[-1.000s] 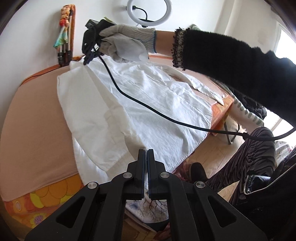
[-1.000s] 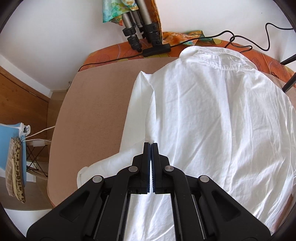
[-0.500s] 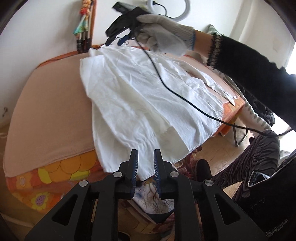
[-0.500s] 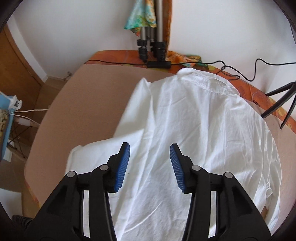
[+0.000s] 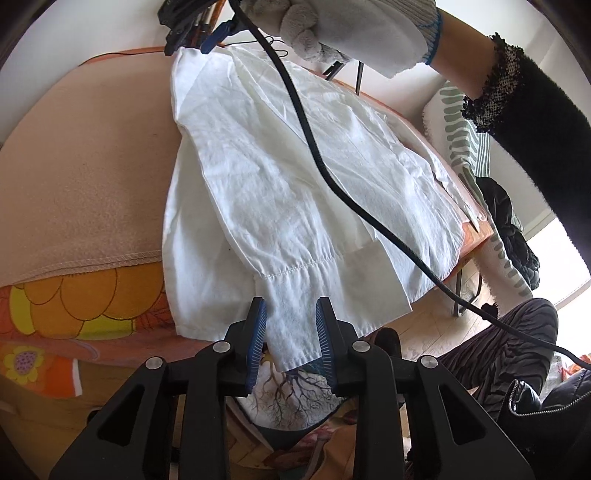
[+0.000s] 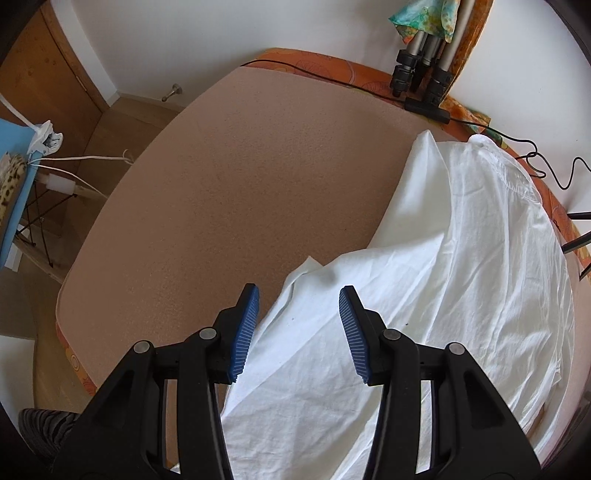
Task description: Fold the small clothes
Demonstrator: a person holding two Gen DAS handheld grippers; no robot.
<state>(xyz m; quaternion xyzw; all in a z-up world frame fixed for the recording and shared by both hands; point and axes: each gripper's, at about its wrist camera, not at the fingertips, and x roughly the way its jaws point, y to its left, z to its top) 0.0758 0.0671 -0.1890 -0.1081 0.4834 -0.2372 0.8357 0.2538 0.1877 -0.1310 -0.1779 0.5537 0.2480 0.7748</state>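
cuff end of the white shirt hangs over the near edge of the worktop, directly ahead of my left claw and a little below the folded sleeve's stitched seam. the shirt's long axis runs away from that claw, from the hem near me up to the collar at the far side, beside the tripod legs. my left claw's jaws are opening, with the cuff's corner lying in the gap between them but the pads not pressing on it, so it holds nothing. my right claw hovers part open and empty above the shirt's left border, pointing steeply down, one pad over bare worktop and the other over cloth. a gloved hand carries that claw, its black cable trailing across the fabric. judging by the layout, my left claw is nearer the cuff, so the next pinch likely falls to it.
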